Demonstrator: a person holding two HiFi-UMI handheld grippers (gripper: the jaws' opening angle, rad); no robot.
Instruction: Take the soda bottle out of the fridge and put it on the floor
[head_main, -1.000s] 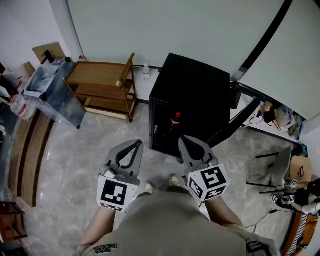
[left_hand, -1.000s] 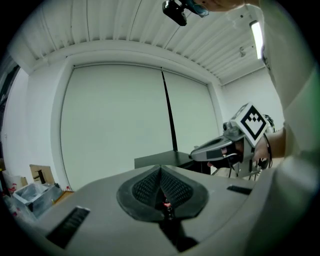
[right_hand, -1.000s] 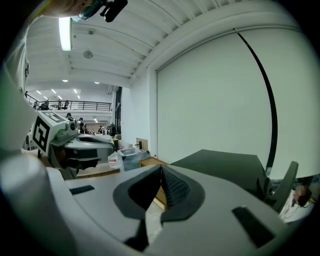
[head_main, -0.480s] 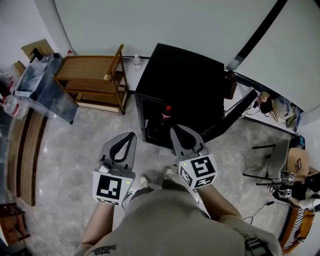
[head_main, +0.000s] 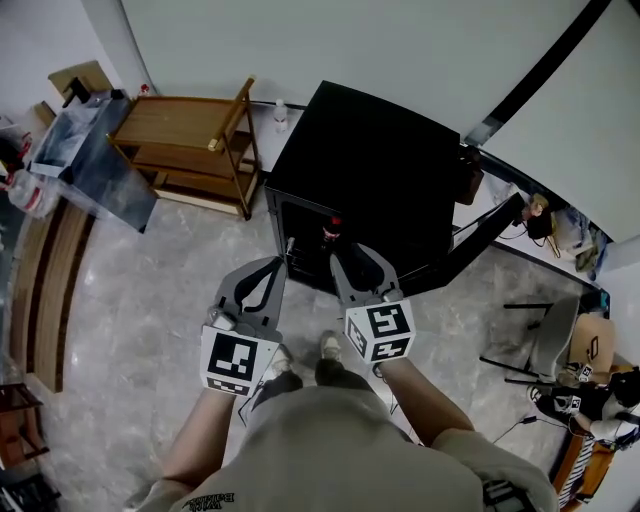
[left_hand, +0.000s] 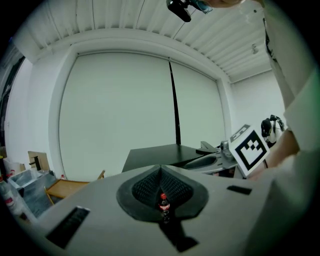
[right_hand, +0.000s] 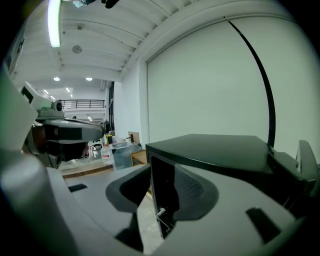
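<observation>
The soda bottle (head_main: 331, 230) with its red cap stands upright inside the black fridge (head_main: 370, 150), whose door (head_main: 470, 235) hangs open to the right. My right gripper (head_main: 345, 250) is just in front of the opening, close to the bottle but apart from it. Its jaws are opening and hold nothing; in the right gripper view (right_hand: 161, 172) the fridge's front edge (right_hand: 156, 200) shows through the gap. My left gripper (head_main: 272, 262) is held beside it, shut and empty. Through its jaws (left_hand: 161, 170) the small, distant bottle (left_hand: 163, 205) is visible.
A wooden rack (head_main: 185, 150) stands left of the fridge, with a clear plastic box (head_main: 85, 165) further left. A small water bottle (head_main: 281, 113) sits by the wall. A stand and cables (head_main: 555, 340) clutter the right. Grey tiled floor (head_main: 150, 290) lies before the fridge.
The person has stepped closer to the fridge and both grippers have moved forward to its opening. The right gripper's jaws have parted; the left stays shut.
</observation>
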